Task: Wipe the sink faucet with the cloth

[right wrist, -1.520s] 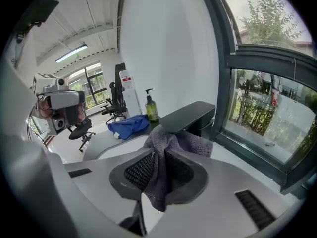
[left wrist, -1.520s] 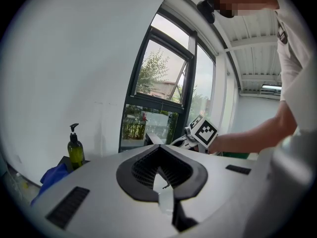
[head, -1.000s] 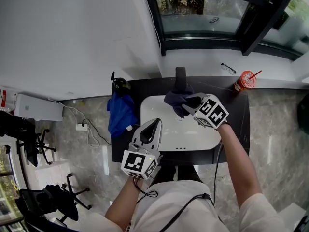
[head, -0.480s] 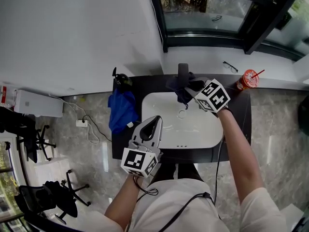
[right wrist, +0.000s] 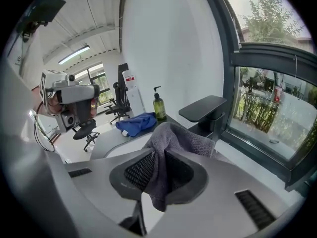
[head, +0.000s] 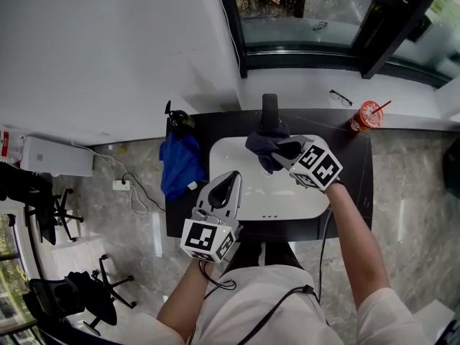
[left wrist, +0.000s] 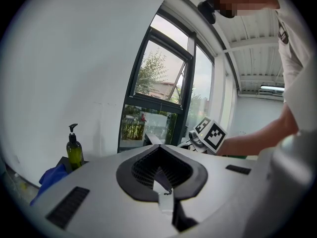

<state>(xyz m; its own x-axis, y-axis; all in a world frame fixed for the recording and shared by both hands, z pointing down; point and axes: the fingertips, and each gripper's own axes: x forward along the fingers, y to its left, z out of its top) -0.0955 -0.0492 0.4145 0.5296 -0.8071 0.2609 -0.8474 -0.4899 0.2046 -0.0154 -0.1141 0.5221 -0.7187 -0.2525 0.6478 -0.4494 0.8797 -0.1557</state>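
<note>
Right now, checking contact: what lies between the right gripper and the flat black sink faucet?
Only the grey cloth clamped in the right gripper; right gripper view shows it.

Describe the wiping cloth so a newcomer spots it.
Find the white sink in the dark counter. By the black faucet at its back, the right tool grips a bunched grey cloth. Grey sets it apart from the blue cloth left of the sink.

Office washbasin corner, not home. White sink (head: 305,205) in dark counter (head: 357,175); black faucet (head: 269,112) at far edge, soap bottle (left wrist: 75,150) far left. Large dark-framed window (head: 309,20) beyond, trees outside. Swivel office chairs (head: 44,214) at left on polished grey stone floor (head: 417,214). Strip lights (right wrist: 74,54) on ceiling. Takeaway cup (head: 366,118) at counter's far right.
</note>
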